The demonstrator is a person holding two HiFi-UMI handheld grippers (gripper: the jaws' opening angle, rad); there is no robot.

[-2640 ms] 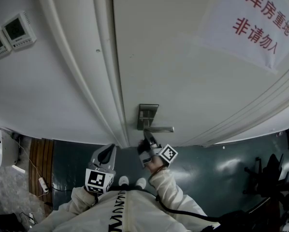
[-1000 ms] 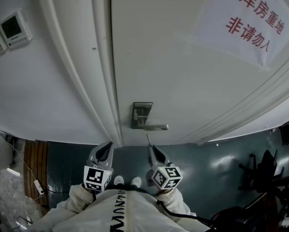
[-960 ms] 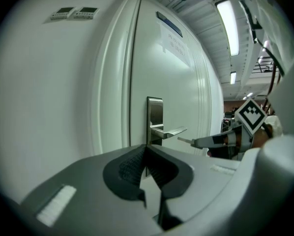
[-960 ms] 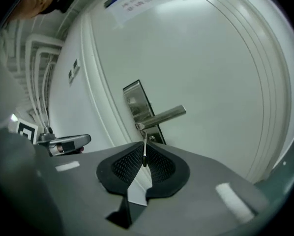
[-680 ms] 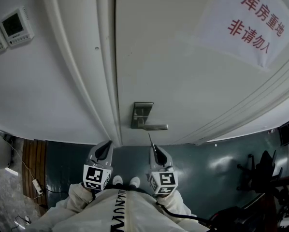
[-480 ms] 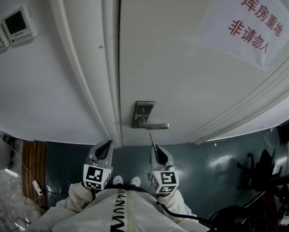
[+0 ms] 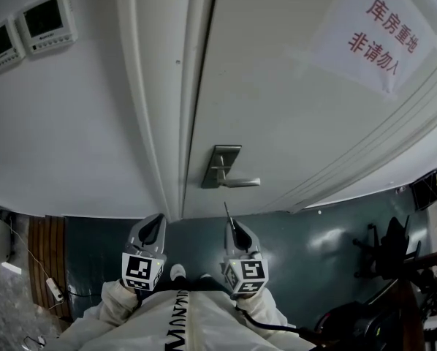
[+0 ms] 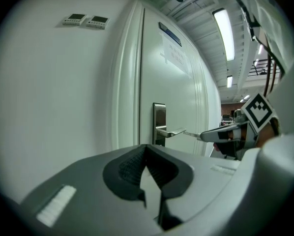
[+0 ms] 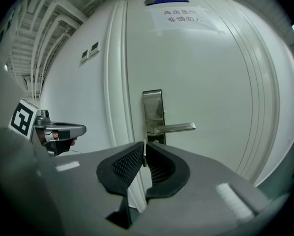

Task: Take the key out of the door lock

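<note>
The white door carries a steel lock plate (image 7: 222, 165) with a lever handle (image 7: 242, 183). My right gripper (image 7: 232, 229) hangs below and in front of the lock, apart from it, shut on a thin metal key (image 7: 226, 212) that sticks out toward the door. In the right gripper view the key (image 9: 144, 154) stands edge-on between the pads, with the lock plate (image 9: 152, 109) beyond. My left gripper (image 7: 154, 225) is shut and holds nothing, level with the right one, by the door frame. The left gripper view shows the key (image 8: 191, 133) pointing at the handle (image 8: 169, 132).
A paper sign with red print (image 7: 375, 31) is stuck high on the door. Two wall control panels (image 7: 28, 26) sit left of the door frame (image 7: 167, 123). Dark chairs (image 7: 394, 254) stand on the green floor at right, a power strip (image 7: 54, 287) at left.
The right gripper came away from the lock with the key and dropped back beside the left one. In the last second both grippers hold still while the head view swings.
</note>
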